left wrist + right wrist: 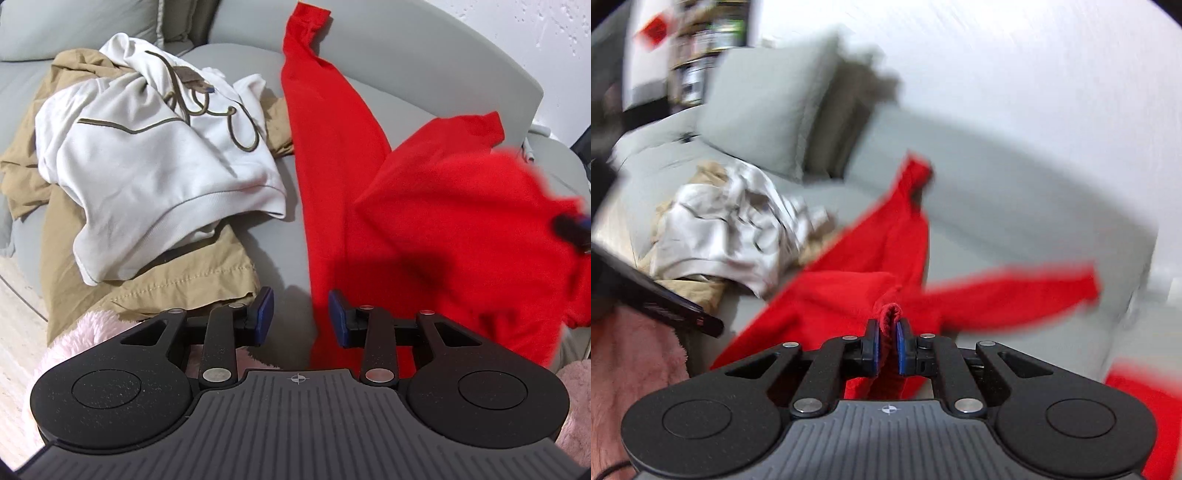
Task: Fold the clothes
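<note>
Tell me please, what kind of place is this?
Probably a home living room: a grey sofa with a cushion, loose clothes piled on it, and blurred shelves behind.

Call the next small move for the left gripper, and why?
Probably bring the open left gripper forward and to the right onto the near edge of the red sweater and close. The right gripper is shut on a bunched fold of that sweater, lifting one side, while the left holds nothing and hangs just above the sofa beside the sweater's edge. A second grip would likely let it be spread.
</note>
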A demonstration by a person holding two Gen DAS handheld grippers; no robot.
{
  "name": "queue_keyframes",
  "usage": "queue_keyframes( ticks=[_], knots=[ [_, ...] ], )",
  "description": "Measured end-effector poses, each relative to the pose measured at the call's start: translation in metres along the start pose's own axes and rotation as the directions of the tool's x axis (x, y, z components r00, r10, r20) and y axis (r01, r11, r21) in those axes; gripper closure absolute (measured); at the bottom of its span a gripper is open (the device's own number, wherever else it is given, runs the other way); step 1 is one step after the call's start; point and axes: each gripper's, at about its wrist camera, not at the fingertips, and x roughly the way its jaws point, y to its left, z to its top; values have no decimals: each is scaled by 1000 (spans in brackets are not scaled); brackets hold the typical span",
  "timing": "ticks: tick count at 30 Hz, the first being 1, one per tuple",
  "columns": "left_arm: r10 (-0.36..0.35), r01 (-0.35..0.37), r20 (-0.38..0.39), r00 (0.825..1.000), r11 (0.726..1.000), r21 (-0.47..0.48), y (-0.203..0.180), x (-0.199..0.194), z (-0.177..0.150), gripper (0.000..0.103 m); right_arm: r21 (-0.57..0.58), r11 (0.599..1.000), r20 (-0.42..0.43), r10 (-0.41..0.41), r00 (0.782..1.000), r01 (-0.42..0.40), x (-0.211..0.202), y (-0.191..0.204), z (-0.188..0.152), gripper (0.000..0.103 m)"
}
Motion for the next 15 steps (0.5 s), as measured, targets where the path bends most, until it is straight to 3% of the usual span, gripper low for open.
queue_keyframes(
  ticks=[2,3,5,7,8,10,11,13,15],
  knots=[
    [0,0,7,1000,1000,-7,1,-1,0,65,-139,989,15,46,999,-44,-11,27,0,93],
    [0,0,10,1000,1000,-11,2,-2,0,65,-257,961,-16,97,995,-98,-9,53,-10,92],
    [1,-1,13,1000,1000,-19,3,-4,-1,66,-342,920,-117,162,980,-193,6,80,-29,92],
    [5,-5,15,1000,1000,-18,4,-6,-3,66,-361,881,-250,224,942,-306,25,99,-50,89],
    [9,-9,16,1000,1000,-13,4,-8,-4,66,-337,876,-289,253,923,-345,27,103,-55,85],
    [15,-15,19,1000,1000,-8,5,-10,-6,66,-240,885,-284,329,901,-399,19,94,-52,73],
    [18,-18,23,1000,1000,-7,7,-13,-7,66,-182,891,-272,361,892,-416,14,84,-48,60],
    [19,-19,38,999,1000,-12,8,-17,-7,66,-47,892,-239,427,872,-449,3,59,-39,58],
    [-12,12,59,998,1000,7,2,-24,-8,68,63,888,-198,458,867,-455,-7,36,-33,58]
  ],
)
